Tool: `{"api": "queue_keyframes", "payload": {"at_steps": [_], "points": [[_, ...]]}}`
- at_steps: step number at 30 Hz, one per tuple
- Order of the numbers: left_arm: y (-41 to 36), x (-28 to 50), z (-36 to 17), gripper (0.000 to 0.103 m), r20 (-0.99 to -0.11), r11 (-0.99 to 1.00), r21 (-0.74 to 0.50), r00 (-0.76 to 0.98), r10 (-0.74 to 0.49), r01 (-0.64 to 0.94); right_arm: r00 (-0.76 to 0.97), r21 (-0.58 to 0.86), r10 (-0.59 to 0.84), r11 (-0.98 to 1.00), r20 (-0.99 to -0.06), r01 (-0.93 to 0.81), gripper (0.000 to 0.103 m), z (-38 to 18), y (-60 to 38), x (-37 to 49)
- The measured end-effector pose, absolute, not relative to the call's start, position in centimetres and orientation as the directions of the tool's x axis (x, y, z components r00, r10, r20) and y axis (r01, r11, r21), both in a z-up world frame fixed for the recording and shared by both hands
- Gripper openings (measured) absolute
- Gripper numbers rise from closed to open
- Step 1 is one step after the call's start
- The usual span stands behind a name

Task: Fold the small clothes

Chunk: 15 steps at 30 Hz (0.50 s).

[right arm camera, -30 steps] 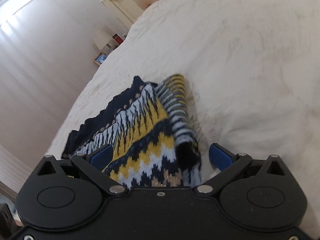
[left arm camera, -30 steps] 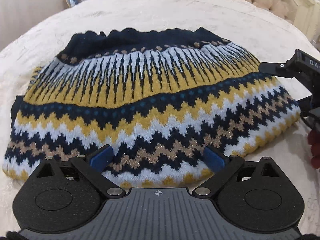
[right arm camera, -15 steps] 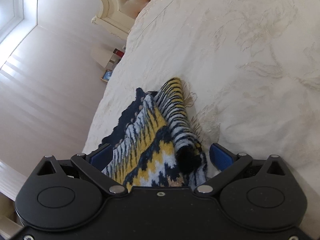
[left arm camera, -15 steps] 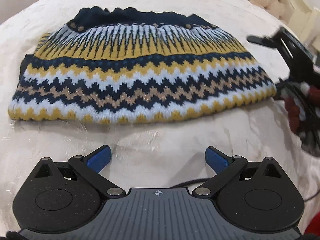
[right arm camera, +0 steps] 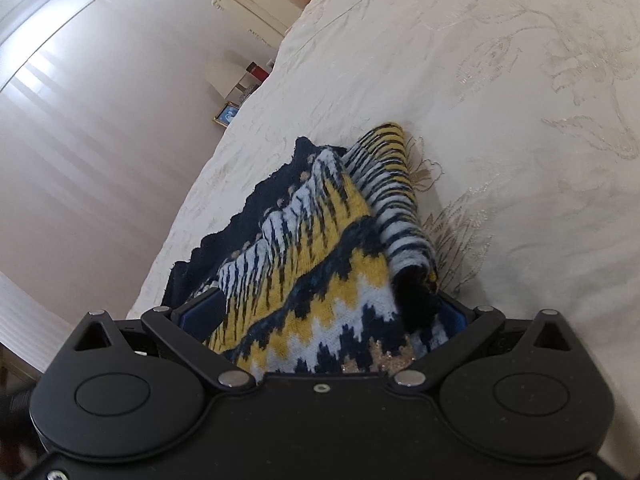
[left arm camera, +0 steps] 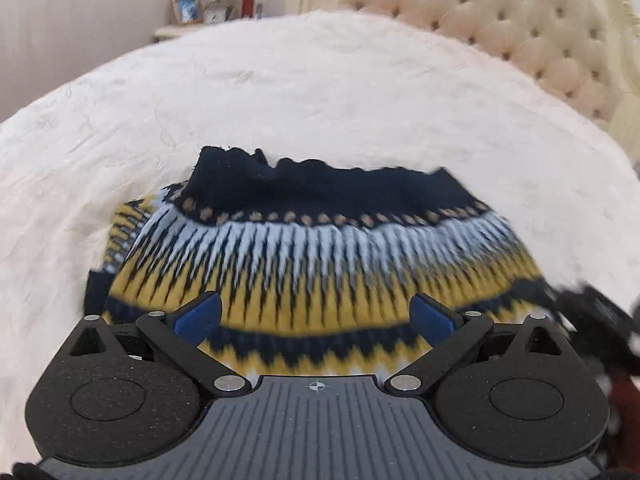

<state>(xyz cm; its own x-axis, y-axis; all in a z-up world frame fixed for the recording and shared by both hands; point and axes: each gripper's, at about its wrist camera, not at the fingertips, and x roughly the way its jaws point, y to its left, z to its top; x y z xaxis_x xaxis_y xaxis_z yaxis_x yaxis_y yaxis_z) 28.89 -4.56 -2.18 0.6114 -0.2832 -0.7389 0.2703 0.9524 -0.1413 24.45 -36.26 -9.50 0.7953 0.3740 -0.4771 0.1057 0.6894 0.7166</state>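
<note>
A small knitted garment [left arm camera: 320, 248] with navy, white and yellow zigzag bands lies folded on the cream bedspread [left arm camera: 280, 100]. My left gripper [left arm camera: 316, 316] is open and low over its near edge, with the blue pads wide apart on either side of the knit. My right gripper [right arm camera: 324, 316] is also open, and the garment's end [right arm camera: 320, 280] bunches up between its blue pads. In the left wrist view the right gripper [left arm camera: 592, 312] shows blurred at the garment's right end.
A tufted cream headboard [left arm camera: 520, 20] stands at the back right. A bedside table [left arm camera: 212, 12] with a lamp, a picture frame and small items stands beyond the bed's far left corner. The bedspread stretches wide around the garment.
My left gripper pulled back off the garment, then came forward over its near edge again. My right gripper has pushed a little further onto the garment's end.
</note>
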Motion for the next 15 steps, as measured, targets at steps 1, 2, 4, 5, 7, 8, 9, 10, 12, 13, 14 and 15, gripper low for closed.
{"api": "queue_keyframes", "payload": {"at_steps": [1, 2, 4, 5, 7, 8, 9, 10, 12, 13, 14, 15], "points": [[-4.9, 29.9, -2.6, 0.101, -0.754, 0.957, -0.132, 0.6, -0.267, 0.26, 0.795, 0.718, 0.376, 0.688, -0.476, 0.105, 0.103, -9.5, -36.3, 24.4], [-5.3, 30.9, -3.1, 0.101, -0.764, 0.958, -0.121, 0.592, -0.256, 0.258, 0.795, 0.721, 0.379, 0.685, -0.474, 0.104, 0.103, -9.5, -36.4, 24.3], [-5.6, 32.2, -4.4, 0.101, -0.777, 0.966, -0.078, 0.592, -0.212, 0.245, 0.794, 0.726, 0.384, 0.68, -0.471, 0.101, 0.103, -9.5, -36.6, 24.2], [-5.8, 32.9, -5.1, 0.101, -0.785, 0.968, -0.062, 0.588, -0.197, 0.242, 0.794, 0.727, 0.387, 0.679, -0.469, 0.099, 0.103, -9.5, -36.6, 24.3], [-6.1, 34.2, -6.7, 0.101, -0.813, 0.973, -0.051, 0.557, -0.171, 0.224, 0.794, 0.73, 0.39, 0.676, -0.466, 0.096, 0.103, -9.5, -36.7, 24.3], [-6.0, 34.7, -7.4, 0.102, -0.824, 0.976, -0.051, 0.543, -0.162, 0.213, 0.795, 0.732, 0.391, 0.675, -0.463, 0.095, 0.103, -9.6, -36.8, 24.4], [-6.0, 35.0, -8.0, 0.103, -0.829, 0.977, -0.05, 0.537, -0.157, 0.208, 0.797, 0.734, 0.393, 0.673, -0.459, 0.091, 0.103, -9.6, -36.9, 24.4], [-6.1, 35.1, -8.4, 0.103, -0.83, 0.978, -0.046, 0.537, -0.152, 0.205, 0.798, 0.735, 0.394, 0.672, -0.455, 0.087, 0.103, -9.7, -37.0, 24.4], [-6.4, 35.3, -8.7, 0.103, -0.836, 0.978, -0.02, 0.533, -0.129, 0.206, 0.803, 0.74, 0.396, 0.667, -0.445, 0.081, 0.103, -9.7, -37.2, 24.5], [-6.7, 35.3, -8.7, 0.103, -0.84, 0.978, -0.004, 0.53, -0.116, 0.207, 0.808, 0.746, 0.396, 0.662, -0.436, 0.078, 0.103, -9.8, -37.3, 24.5], [-6.8, 35.3, -8.8, 0.103, -0.842, 0.979, 0.003, 0.528, -0.108, 0.205, 0.814, 0.752, 0.396, 0.655, -0.426, 0.075, 0.103, -9.9, -37.5, 24.5], [-6.8, 35.3, -8.9, 0.103, -0.844, 0.979, 0.007, 0.527, -0.104, 0.205, 0.819, 0.758, 0.396, 0.649, -0.416, 0.071, 0.103, -9.9, -37.5, 24.5]]}}
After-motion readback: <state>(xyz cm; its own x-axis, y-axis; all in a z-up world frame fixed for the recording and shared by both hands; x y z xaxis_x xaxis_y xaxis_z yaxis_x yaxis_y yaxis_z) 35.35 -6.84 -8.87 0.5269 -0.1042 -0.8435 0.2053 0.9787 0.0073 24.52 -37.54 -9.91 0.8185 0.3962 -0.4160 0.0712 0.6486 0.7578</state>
